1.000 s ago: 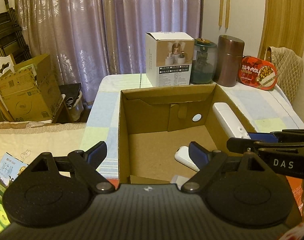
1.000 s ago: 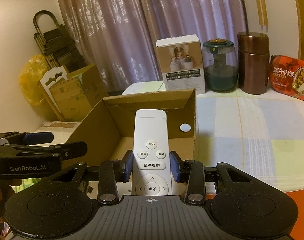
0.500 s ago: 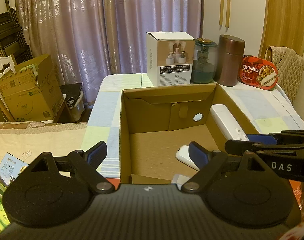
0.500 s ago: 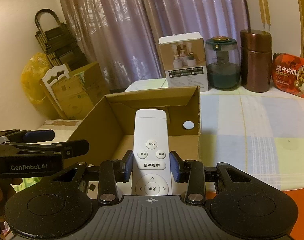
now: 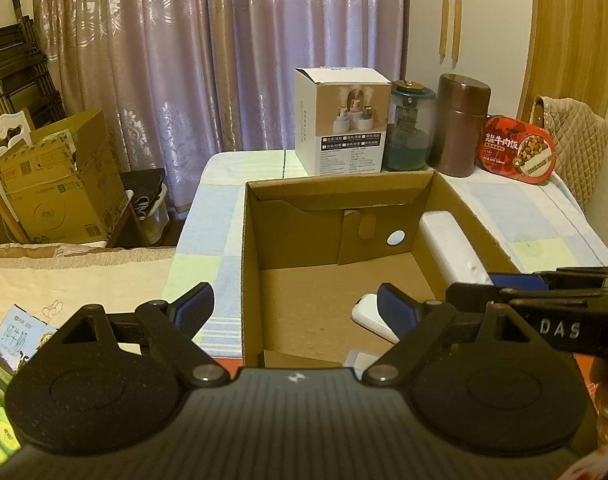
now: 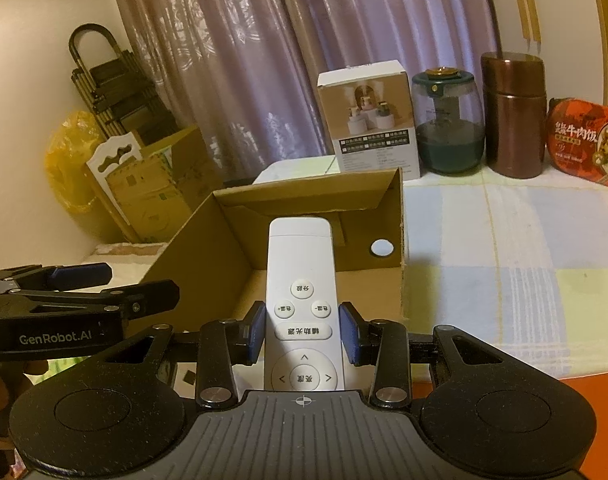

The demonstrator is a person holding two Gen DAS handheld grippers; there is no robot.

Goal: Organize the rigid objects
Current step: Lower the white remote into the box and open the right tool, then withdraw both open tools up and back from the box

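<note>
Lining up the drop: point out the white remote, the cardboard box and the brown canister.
white remote [image 6: 299, 272], right wrist view, upper body above the buttons.
cardboard box [image 5: 328, 190], left wrist view, far wall's top edge.
brown canister [image 6: 514, 120], right wrist view, side wall.

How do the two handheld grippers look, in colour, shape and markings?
Both the left gripper and the right gripper are matte black, with a ribbed grey housing, two round discs, silver pivot screws and blue finger pads. Seen side-on, one bears white "GenRobot.AI" lettering, the other "DAS". No cables or sleeves show.
</note>
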